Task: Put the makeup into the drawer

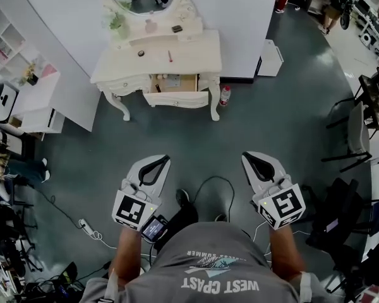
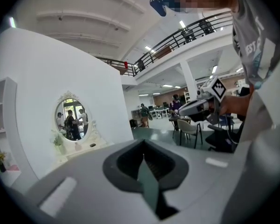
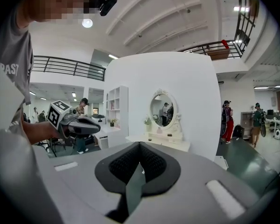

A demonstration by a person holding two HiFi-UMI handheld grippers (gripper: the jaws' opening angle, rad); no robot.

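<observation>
A cream dressing table (image 1: 196,55) with an oval mirror stands far ahead against a white wall, its middle drawer (image 1: 173,84) pulled open. On its top lie a red lipstick (image 1: 170,56) and a small dark round pot (image 1: 141,53); a pink bottle (image 1: 150,26) and a dark case (image 1: 177,28) sit on the raised shelf. My left gripper (image 1: 160,161) and right gripper (image 1: 247,157) hover over the floor well short of the table, both shut on nothing. The right gripper view shows the table (image 3: 170,143) small and distant.
A red-capped bottle (image 1: 225,95) stands on the floor by the table's right leg. A white box (image 1: 270,58) sits to the right, a white cabinet (image 1: 35,106) to the left, dark chairs (image 1: 357,128) at the right edge. A cable and power strip (image 1: 86,226) lie near my feet.
</observation>
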